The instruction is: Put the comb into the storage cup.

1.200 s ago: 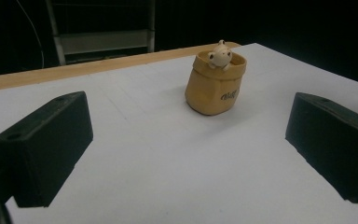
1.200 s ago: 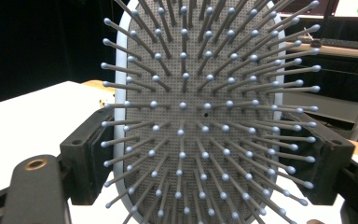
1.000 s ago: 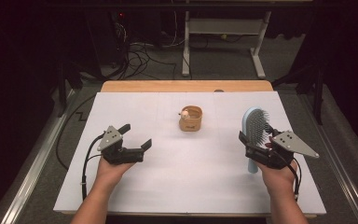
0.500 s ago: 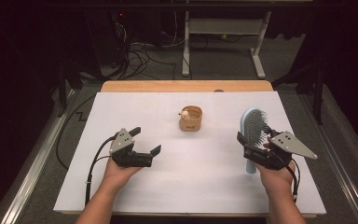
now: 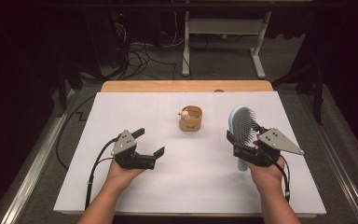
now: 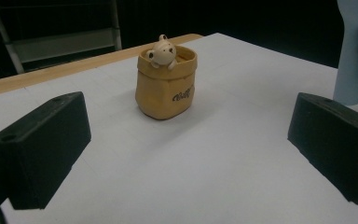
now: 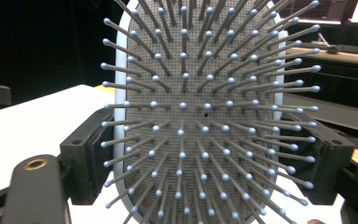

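Note:
A small tan sack-shaped pot [image 5: 190,120] with a bear figure on its rim stands at the middle back of the white table [image 5: 121,107]. My left gripper [image 5: 150,142] is open and holds nothing, a hand's length to the pot's near left. In the left gripper view the pot [image 6: 167,84] stands ahead between the wide-apart jaws of the left gripper [image 6: 189,140]. My right gripper [image 5: 243,145] is shut on a light blue hairbrush [image 5: 241,122], whose handle points down at the table. In the right gripper view the hairbrush [image 7: 205,107] has its bristles facing the camera, and the right gripper [image 7: 205,158] clamps its sides.
The brush's handle [image 6: 352,51] shows at the right of the left gripper view. A strip of bare wood [image 5: 186,86] runs along the table's far edge. Beyond it are floor cables [image 5: 140,56] and a white desk frame [image 5: 223,32].
My left gripper has moved right toward the table's middle and turned toward the pot, staying open. The right gripper and brush have hardly moved.

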`<state>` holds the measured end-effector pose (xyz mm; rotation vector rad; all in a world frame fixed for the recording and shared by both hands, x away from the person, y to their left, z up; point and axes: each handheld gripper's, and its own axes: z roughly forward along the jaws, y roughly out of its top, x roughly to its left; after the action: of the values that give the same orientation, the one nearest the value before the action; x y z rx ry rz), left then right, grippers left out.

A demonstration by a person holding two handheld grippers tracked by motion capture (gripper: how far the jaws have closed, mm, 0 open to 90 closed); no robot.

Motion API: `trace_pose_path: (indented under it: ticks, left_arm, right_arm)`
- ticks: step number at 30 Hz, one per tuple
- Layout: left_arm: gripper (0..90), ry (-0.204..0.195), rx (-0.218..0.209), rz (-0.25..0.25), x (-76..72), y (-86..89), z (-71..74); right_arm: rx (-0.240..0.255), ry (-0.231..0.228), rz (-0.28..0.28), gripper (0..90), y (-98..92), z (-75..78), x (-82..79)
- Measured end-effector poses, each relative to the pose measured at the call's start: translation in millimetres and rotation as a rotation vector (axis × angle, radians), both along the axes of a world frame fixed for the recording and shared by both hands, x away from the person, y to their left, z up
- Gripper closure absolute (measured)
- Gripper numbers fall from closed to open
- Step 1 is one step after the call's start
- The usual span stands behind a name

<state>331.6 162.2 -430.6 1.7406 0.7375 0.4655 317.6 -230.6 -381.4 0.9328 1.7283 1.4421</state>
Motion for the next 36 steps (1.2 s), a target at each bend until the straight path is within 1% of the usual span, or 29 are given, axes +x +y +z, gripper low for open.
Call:
trace_pose_path:
  ticks: [3, 6, 11, 13, 20, 24, 27, 30, 36]
  left_arm:
    - [0.0, 0.003, 0.007, 0.005, 0.9, 1.7, -0.3]
    - [0.0, 0.001, 0.0, 0.009, 1.0, 2.7, -0.4]
    - [0.0, 0.003, 0.002, 0.01, 1.3, 3.0, -0.7]
    - [0.0, 0.001, 0.004, 0.01, 1.0, 2.9, -0.7]
    - [0.0, -0.009, -0.01, 0.01, -1.2, 3.6, 1.2]
    - [0.0, -0.009, -0.006, 0.009, -1.3, 4.4, 1.3]
    - [0.0, -0.004, -0.017, 0.013, -1.0, 5.2, 0.7]
    - [0.0, -0.004, -0.014, 0.014, -0.9, 6.0, 0.2]
    - [0.0, -0.001, -0.021, 0.016, -1.2, 6.4, 0.3]
  right_arm:
    - [-0.005, -0.007, 0.022, 20.3, 10.2, 1.5, 3.4]
    - [-0.009, -0.008, 0.042, 20.3, 20.4, 4.1, 7.2]
    - [-0.017, -0.025, 0.07, 20.3, 36.9, 9.6, 12.4]
    - [-0.019, -0.029, 0.078, 20.3, 41.4, 11.2, 13.3]
    - [-0.011, -0.031, 0.109, 20.4, 58.0, 12.7, 13.8]
    - [-0.013, -0.034, 0.131, 20.3, 68.4, 12.0, 13.7]
    - [-0.018, -0.029, 0.15, 20.3, 77.1, 9.7, 13.2]
    - [-0.022, -0.026, 0.172, 20.3, 85.0, 6.8, 12.2]
    - [-0.042, -0.019, 0.209, 20.3, 100.0, 0.3, 8.5]
